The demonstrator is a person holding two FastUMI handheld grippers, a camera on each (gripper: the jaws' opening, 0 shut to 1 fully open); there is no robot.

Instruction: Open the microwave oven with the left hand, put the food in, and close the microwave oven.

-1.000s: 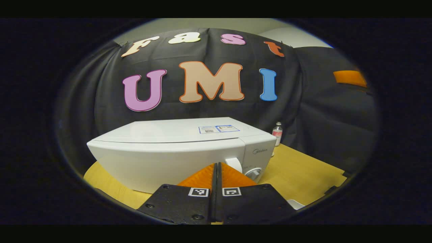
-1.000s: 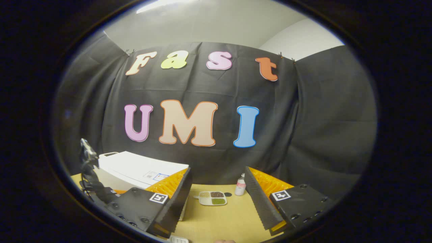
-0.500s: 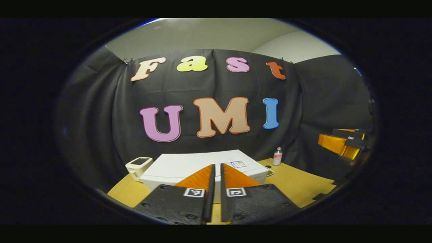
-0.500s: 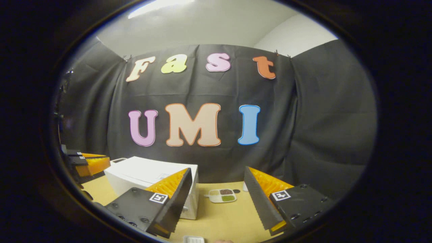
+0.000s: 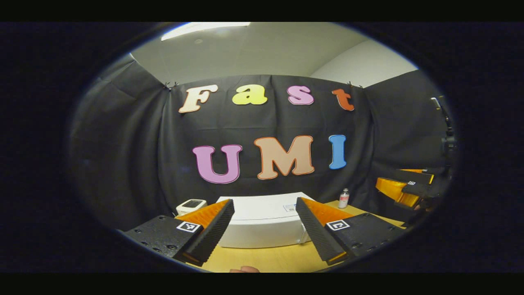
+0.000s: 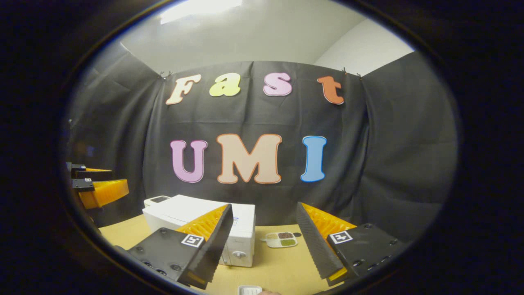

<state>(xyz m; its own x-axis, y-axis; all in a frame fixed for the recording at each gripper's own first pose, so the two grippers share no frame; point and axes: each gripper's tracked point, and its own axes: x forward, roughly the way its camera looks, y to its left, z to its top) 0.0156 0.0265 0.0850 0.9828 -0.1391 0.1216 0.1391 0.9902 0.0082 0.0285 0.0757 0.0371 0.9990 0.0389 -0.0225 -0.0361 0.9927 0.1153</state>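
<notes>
The white microwave (image 5: 262, 235) stands on the wooden table with its door closed, straight ahead of my left gripper (image 5: 265, 200). That gripper is held back from it, open, with nothing between its fingers. In the right gripper view the microwave (image 6: 184, 207) sits left of centre, its dial (image 6: 238, 254) facing me. A small divided tray of food (image 6: 281, 239) lies on the table just right of it. My right gripper (image 6: 264, 205) is open and empty, well short of the tray. The left gripper (image 6: 100, 186) hangs at the far left; the right gripper (image 5: 399, 184) appears at the far right.
A small bottle (image 5: 344, 198) stands by the back wall, right of the microwave. A white device (image 5: 190, 204) sits behind the microwave's left corner. A small white object (image 6: 249, 290) lies at the table's near edge. Bare tabletop (image 6: 278, 268) stretches in front of the tray.
My left gripper has gone from shut to open and has drawn back and up from the microwave front. The right gripper stays open and has shifted only slightly.
</notes>
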